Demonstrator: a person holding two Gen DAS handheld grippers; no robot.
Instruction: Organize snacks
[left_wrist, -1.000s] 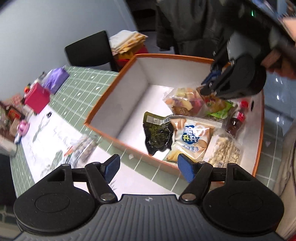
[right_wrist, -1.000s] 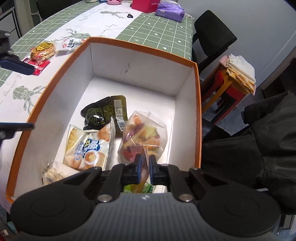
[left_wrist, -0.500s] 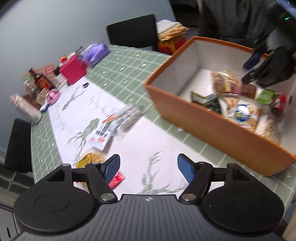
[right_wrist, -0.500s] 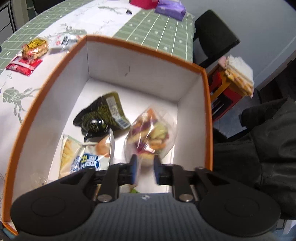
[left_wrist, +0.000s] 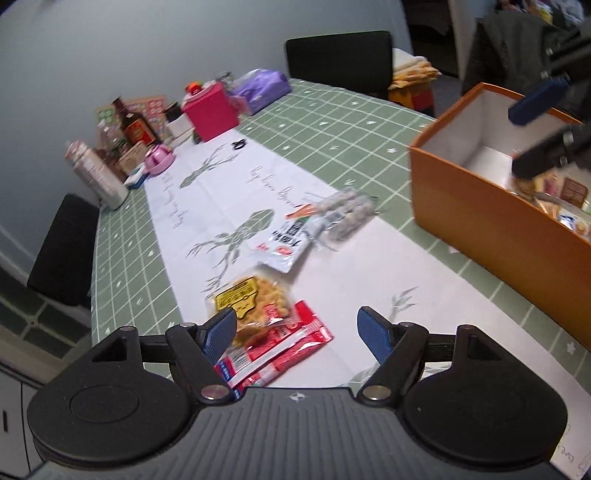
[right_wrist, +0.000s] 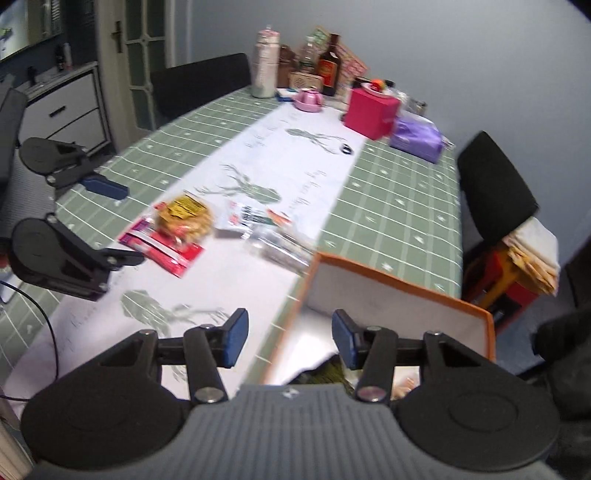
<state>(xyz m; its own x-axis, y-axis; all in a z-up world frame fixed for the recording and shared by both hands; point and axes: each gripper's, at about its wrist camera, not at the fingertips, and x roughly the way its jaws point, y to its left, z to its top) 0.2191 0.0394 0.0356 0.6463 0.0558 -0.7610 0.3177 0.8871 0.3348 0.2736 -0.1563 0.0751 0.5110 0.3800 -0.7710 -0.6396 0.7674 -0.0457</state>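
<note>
Jaws of both grippers are opening and empty: the left gripper (left_wrist: 297, 328) hangs over the yellow snack bag (left_wrist: 255, 301) and red packet (left_wrist: 280, 345) beside the orange box (left_wrist: 498, 236); the right gripper (right_wrist: 290, 338) hangs at that box's corner.

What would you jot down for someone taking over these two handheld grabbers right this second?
Left gripper: jaws opening, nothing between them, above the yellow snack bag and red packet.
Right gripper: jaws opening, empty, over the orange box's near corner.
Done: several snacks are already in the box.
Left: the yellow bag lying on the red packet, the white sachet and the clear pack are still on the table, beside the box. The left gripper seems nearest the yellow bag.
</note>
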